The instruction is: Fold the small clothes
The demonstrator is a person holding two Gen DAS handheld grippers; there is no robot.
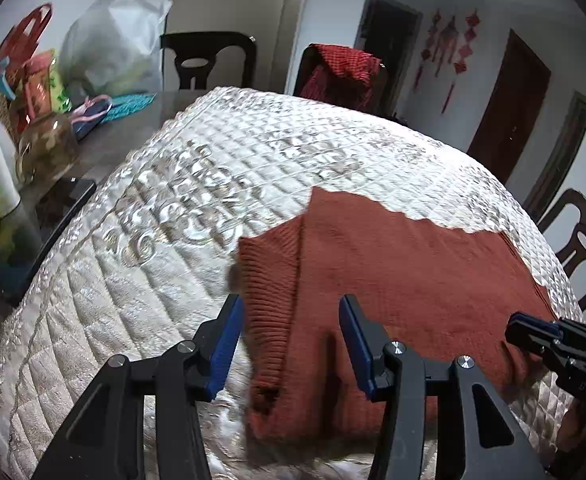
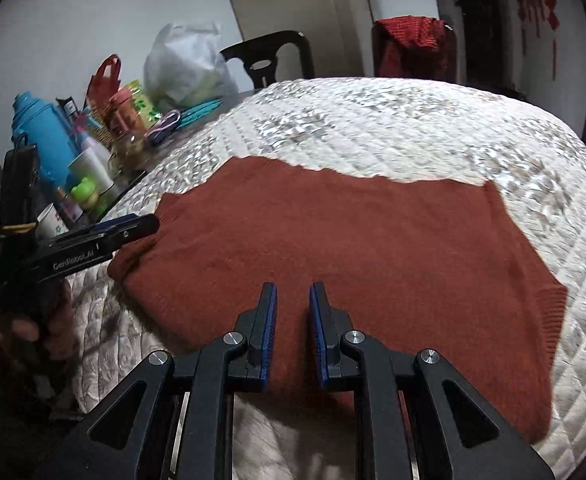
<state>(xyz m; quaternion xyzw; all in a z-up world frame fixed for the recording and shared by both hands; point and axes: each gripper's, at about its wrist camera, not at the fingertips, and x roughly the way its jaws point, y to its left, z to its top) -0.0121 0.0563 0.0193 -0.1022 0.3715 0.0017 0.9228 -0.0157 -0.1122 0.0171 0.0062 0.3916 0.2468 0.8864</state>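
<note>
Left gripper (image 1: 291,308) wide open over ribbed left edge of rust sweater (image 1: 393,264). Right gripper (image 2: 293,296) narrow gap, nothing held, above sweater's near hem. Sweater flat on quilted cover (image 1: 153,220). Glass jar (image 1: 47,148) contents unclear; white bag (image 1: 113,40) stuffed.

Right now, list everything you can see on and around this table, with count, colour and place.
sweater: one, rust red, flat on the quilt, near edge
quilt: one, cream, covering the table
chairs: three visible, dark, around the far and right sides
red checked cloth: one, draped over a far chair
plastic bag: one, whitish, far left
blue bottle: one, left clutter
green frog toy: one, left clutter
white cups: at least two, left clutter
left claw: open, over the sweater's ribbed left edge
right claw: narrow gap, nothing held, over the sweater's near edge
</note>
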